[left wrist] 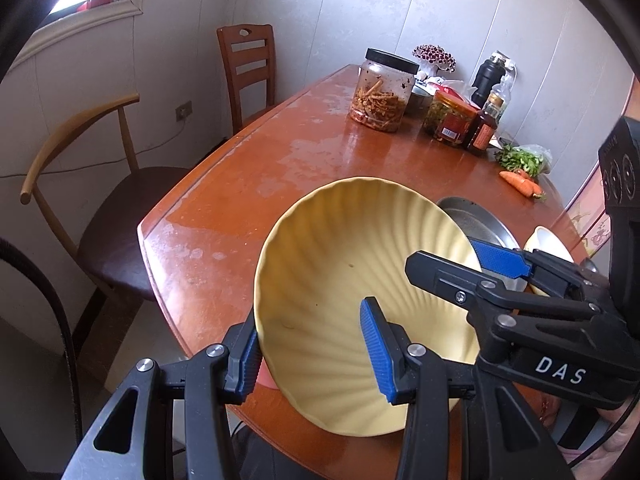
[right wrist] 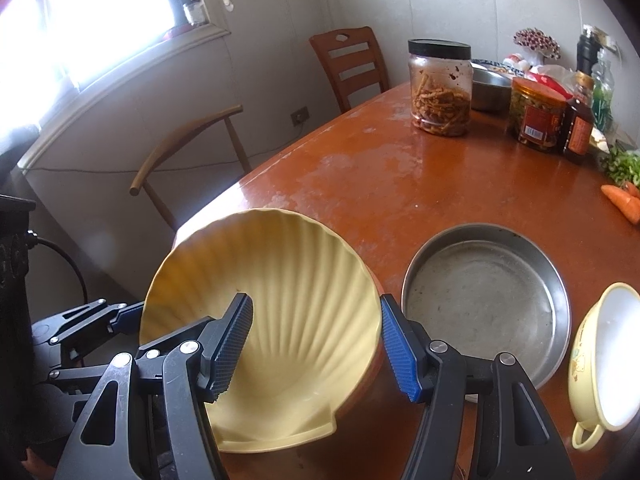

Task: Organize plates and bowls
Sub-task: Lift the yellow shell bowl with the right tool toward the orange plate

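yellow and ribbed like a scallop shell, the plate [right wrist: 276,320] sits tilted in the lower centre of both views, over the near edge of the worn orange-brown surface [left wrist: 256,160]. the left gripper [left wrist: 316,344] has its fingers spread wide across the plate's near rim, one blue pad outside the rim and one over the inside, with a gap showing, so no firm pinch is evident. the right gripper [right wrist: 316,348] likewise straddles the plate's opposite rim with fingers wide apart; whether either pad actually bears on the plate cannot be told. a steel pan [right wrist: 486,304] lies just beside the plate at lower right of the right wrist view, and a small cream handled bowl [right wrist: 604,360] sits at the far right edge. the step in hand looks like taking hold of the yellow plate with both tools; the next move probably calls for closing on the rim and carrying it level to stack with the pan or bowl. the letters "das" read on the right gripper's body in the left wrist view; the jar labels at upper right are too small to read.
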